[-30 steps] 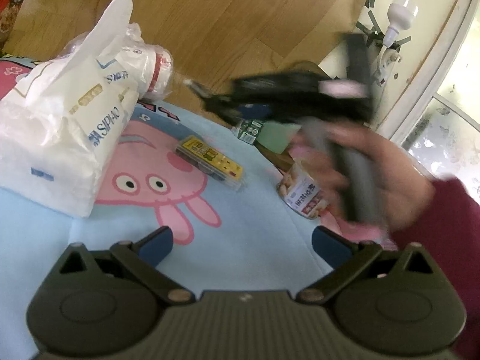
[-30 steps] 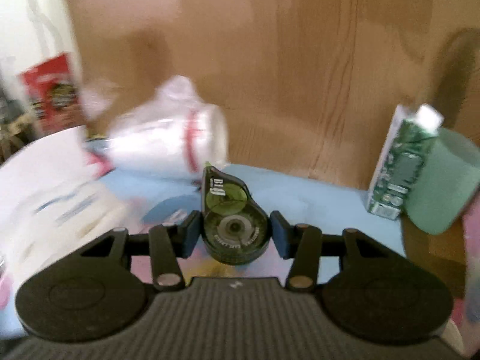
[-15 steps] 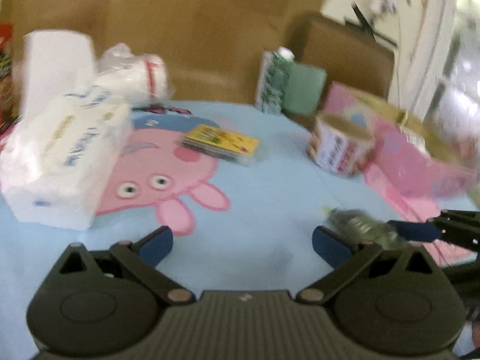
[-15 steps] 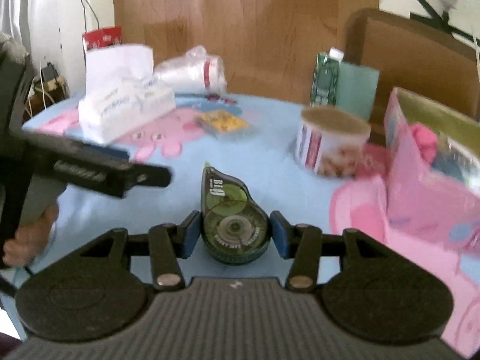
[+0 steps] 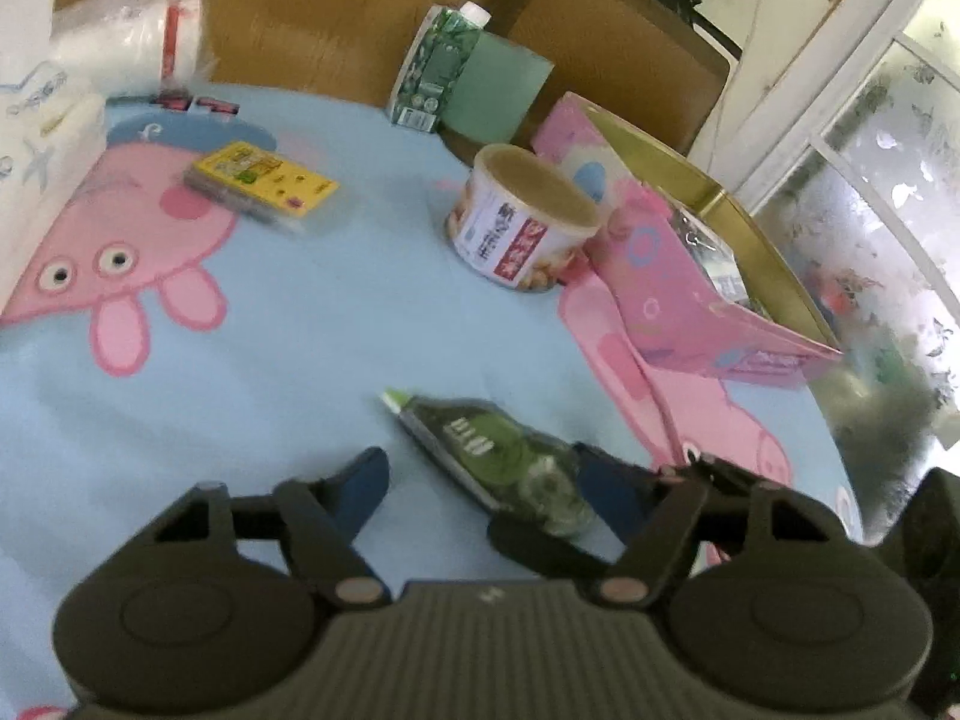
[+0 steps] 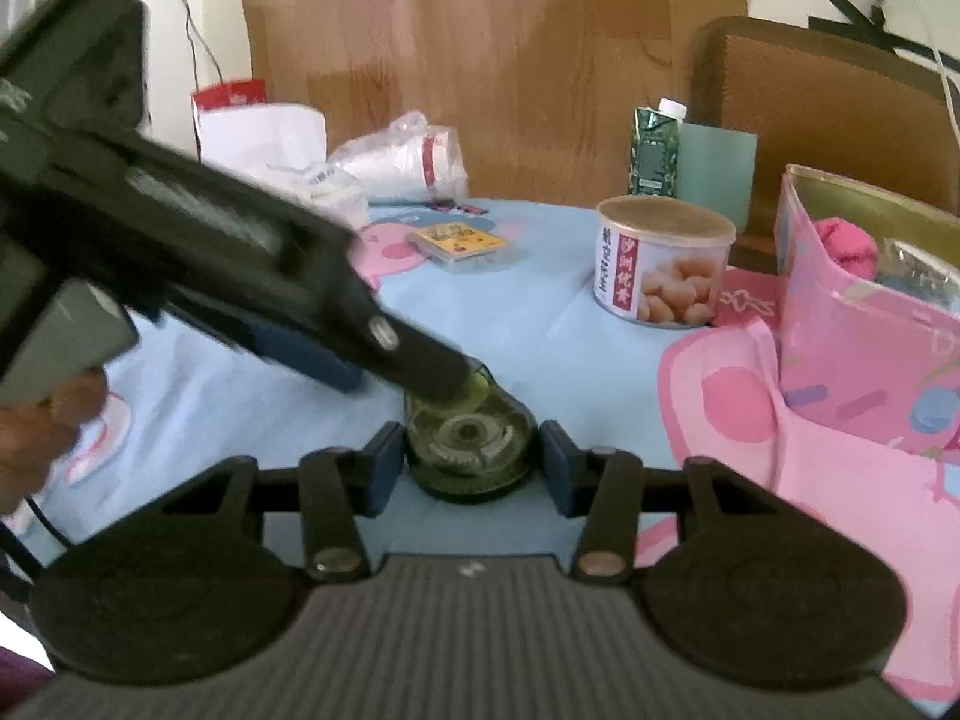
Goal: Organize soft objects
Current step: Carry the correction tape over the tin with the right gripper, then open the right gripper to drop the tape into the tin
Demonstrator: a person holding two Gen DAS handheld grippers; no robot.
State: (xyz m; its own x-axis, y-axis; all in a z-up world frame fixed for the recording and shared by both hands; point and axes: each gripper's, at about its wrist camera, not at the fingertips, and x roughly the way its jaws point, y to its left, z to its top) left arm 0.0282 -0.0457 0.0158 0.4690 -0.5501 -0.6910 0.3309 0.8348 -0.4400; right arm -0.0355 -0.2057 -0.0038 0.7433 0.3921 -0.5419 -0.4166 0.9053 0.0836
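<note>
My right gripper (image 6: 470, 468) is shut on a green correction tape dispenser (image 6: 468, 450), held low over the blue tablecloth. The dispenser also shows in the left wrist view (image 5: 498, 456), lying between my left gripper's fingers. My left gripper (image 5: 486, 480) is open around it; its body crosses the right wrist view (image 6: 240, 276) and covers the dispenser's tip. A pink box (image 6: 864, 324) at the right holds a pink soft ball (image 6: 849, 243). A tissue pack (image 5: 36, 138) and a bag of white cups (image 5: 138, 42) lie at the far left.
A round snack can (image 5: 519, 219) stands mid-table beside the pink box (image 5: 690, 276). A yellow card pack (image 5: 261, 183), a green carton (image 5: 435, 75) and a green block (image 5: 498, 99) sit farther back. A wooden chair (image 6: 828, 120) stands behind the table.
My left gripper swung right and down to the dispenser held by my right gripper, which lowered toward the table. The left gripper's body now crosses the right wrist view.
</note>
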